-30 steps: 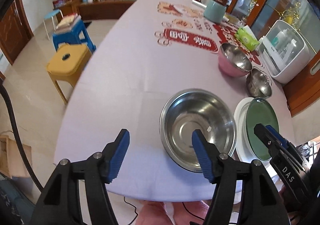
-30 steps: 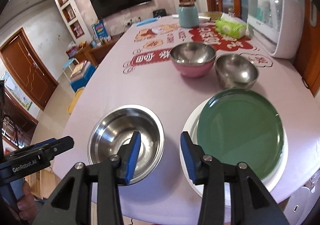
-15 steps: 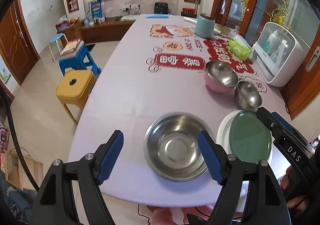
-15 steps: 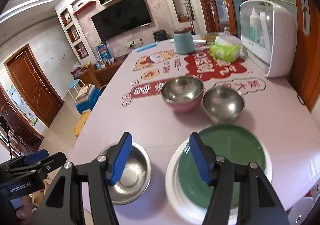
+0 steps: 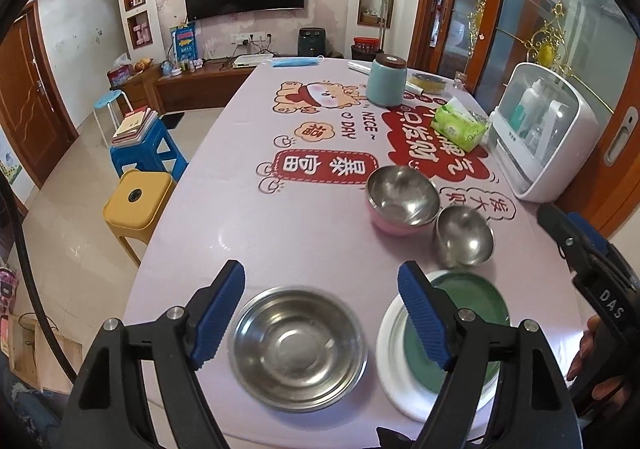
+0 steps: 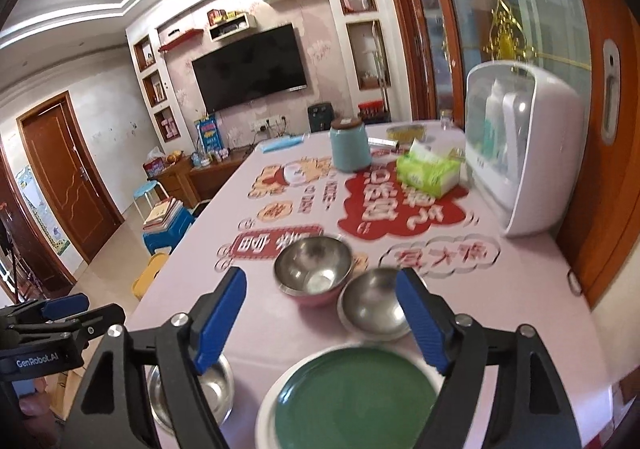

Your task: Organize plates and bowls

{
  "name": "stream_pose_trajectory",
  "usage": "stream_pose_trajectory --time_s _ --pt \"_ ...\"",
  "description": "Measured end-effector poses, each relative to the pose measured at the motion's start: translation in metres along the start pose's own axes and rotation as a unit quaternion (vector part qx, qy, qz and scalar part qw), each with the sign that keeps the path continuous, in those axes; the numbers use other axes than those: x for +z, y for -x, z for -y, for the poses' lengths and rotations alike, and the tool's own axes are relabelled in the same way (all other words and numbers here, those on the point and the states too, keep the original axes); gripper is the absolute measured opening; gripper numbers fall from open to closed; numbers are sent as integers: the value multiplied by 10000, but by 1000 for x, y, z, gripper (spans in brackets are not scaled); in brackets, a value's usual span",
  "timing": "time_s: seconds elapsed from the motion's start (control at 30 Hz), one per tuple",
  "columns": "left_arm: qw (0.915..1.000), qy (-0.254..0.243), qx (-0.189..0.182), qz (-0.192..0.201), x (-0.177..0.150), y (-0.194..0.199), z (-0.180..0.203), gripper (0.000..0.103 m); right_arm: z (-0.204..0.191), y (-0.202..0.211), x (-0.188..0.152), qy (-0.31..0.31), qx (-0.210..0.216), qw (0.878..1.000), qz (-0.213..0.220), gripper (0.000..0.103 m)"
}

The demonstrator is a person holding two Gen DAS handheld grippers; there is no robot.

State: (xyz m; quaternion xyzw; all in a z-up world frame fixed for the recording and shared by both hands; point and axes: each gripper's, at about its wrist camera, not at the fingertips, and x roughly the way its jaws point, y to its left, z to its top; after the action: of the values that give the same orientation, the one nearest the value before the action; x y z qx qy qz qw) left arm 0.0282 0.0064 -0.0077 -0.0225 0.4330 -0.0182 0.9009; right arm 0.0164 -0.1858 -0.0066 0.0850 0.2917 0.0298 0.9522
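A large steel bowl (image 5: 298, 347) sits at the table's near edge; it also shows in the right wrist view (image 6: 218, 389). Beside it a green plate (image 5: 472, 309) (image 6: 356, 397) lies on a white plate (image 5: 390, 345). Farther back stand a pink-sided steel bowl (image 5: 402, 199) (image 6: 314, 267) and a small steel bowl (image 5: 464, 235) (image 6: 370, 307). My left gripper (image 5: 322, 315) is open and empty, raised above the large bowl. My right gripper (image 6: 322, 317) is open and empty, raised above the plates.
A white cabinet with bottles (image 5: 540, 133) stands at the table's right edge. A green tissue pack (image 5: 458, 127) and a teal canister (image 5: 386, 81) sit farther back. Yellow (image 5: 136, 205) and blue (image 5: 146, 153) stools stand left of the table.
Both grippers have pulled back and risen away from the bowl and plates, and the right one has opened wider. The dishes have not moved.
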Motion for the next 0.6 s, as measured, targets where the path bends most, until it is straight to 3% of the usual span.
stream_pose_trajectory --time_s 0.17,0.6 --pt "9999 109 4 -61 21 -11 17 81 20 -9 25 270 46 9996 82 88" --pt "9956 622 343 -611 66 -73 45 82 55 -73 67 819 643 9945 -56 88"
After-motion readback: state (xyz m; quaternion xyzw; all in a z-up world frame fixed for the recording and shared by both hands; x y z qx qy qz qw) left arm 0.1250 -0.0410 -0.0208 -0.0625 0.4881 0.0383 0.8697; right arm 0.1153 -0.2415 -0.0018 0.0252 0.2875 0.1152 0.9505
